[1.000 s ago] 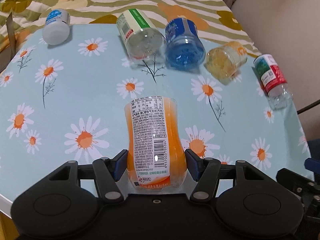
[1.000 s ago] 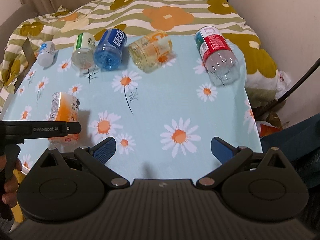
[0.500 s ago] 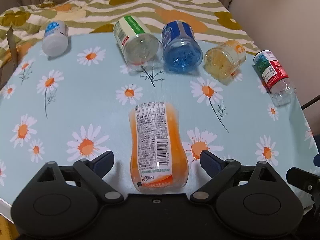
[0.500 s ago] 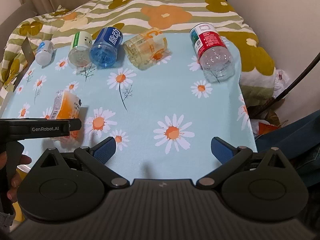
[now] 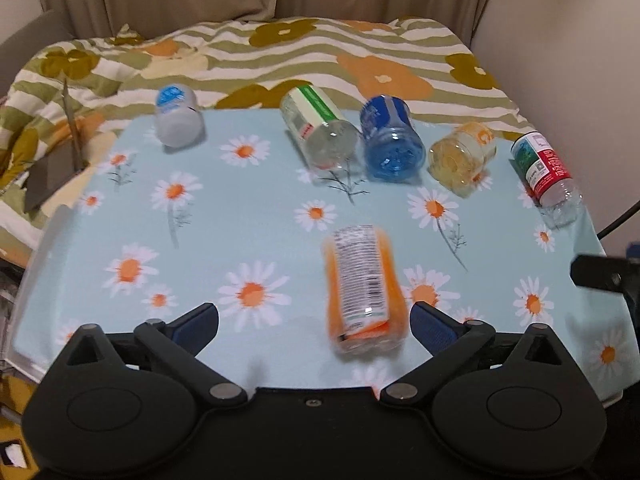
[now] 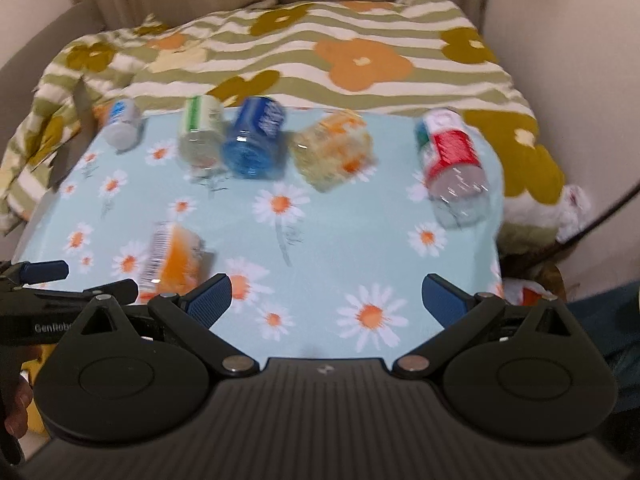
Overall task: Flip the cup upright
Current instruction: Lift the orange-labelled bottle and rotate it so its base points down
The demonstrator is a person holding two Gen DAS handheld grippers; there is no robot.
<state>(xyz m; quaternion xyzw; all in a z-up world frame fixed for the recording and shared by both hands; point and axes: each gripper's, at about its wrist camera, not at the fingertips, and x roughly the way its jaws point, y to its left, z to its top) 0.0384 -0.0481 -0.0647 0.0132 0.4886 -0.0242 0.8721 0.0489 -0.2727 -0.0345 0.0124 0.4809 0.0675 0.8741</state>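
An orange cup (image 5: 362, 286) with a white printed label stands on the daisy-print table, free of any grip; it also shows in the right wrist view (image 6: 174, 260). My left gripper (image 5: 314, 324) is open, its blue-padded fingers wide apart just in front of the cup. My right gripper (image 6: 326, 296) is open and empty above the table's near edge. Several cups lie on their sides in a row at the back: white (image 5: 176, 118), green-labelled clear (image 5: 320, 130), blue (image 5: 390, 140), yellow (image 5: 462, 152), red-labelled clear (image 5: 546, 170).
The table (image 5: 240, 232) has a light blue daisy cloth. A striped floral blanket (image 5: 320, 52) lies behind it. The wall stands close on the right. A dark cable (image 6: 600, 220) runs at the table's right edge.
My left gripper let go of the orange cup, opened wide and drew back and up. The cup stays standing. My right gripper also pulled back a little.
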